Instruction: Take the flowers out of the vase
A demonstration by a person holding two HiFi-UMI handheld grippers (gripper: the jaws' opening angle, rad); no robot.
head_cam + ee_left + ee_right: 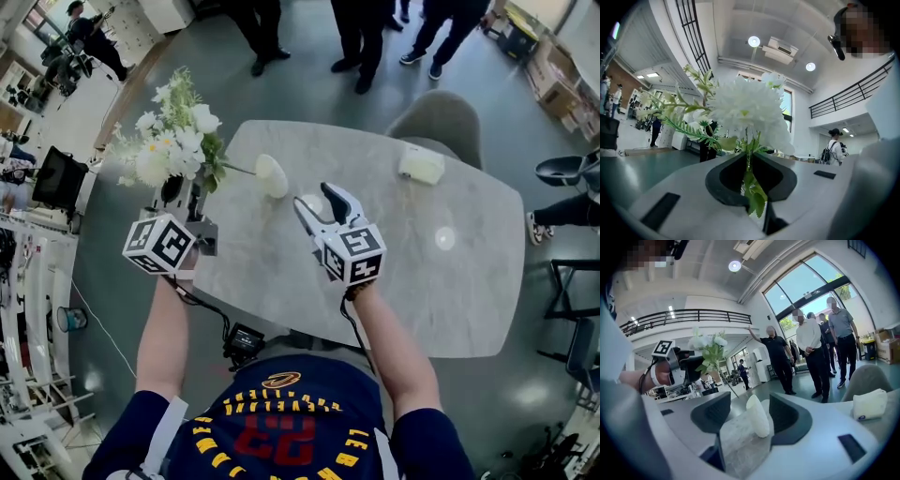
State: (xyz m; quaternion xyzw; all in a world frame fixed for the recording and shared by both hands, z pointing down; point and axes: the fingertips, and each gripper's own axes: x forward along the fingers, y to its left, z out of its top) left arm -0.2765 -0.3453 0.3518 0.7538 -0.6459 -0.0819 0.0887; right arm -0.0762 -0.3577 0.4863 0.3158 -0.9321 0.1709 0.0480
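Note:
A bunch of white flowers [173, 141] with green leaves is held out past the left edge of the table, and my left gripper [185, 195] is shut on its stems. In the left gripper view the blooms [745, 110] fill the middle, with the stem pinched between the jaws of that gripper [749, 161]. One thin stem [239, 171] runs from the bunch toward the mouth of the small white vase [272, 175], which stands on the grey marble table [450, 281]. My right gripper [319, 202] is open just short of the vase [757, 416] and does not touch it.
A white folded pouch [420, 165] lies at the table's far side, with a grey chair [441, 122] behind it. Several people [361, 37] stand beyond the table. Shelving and equipment [37, 281] line the left.

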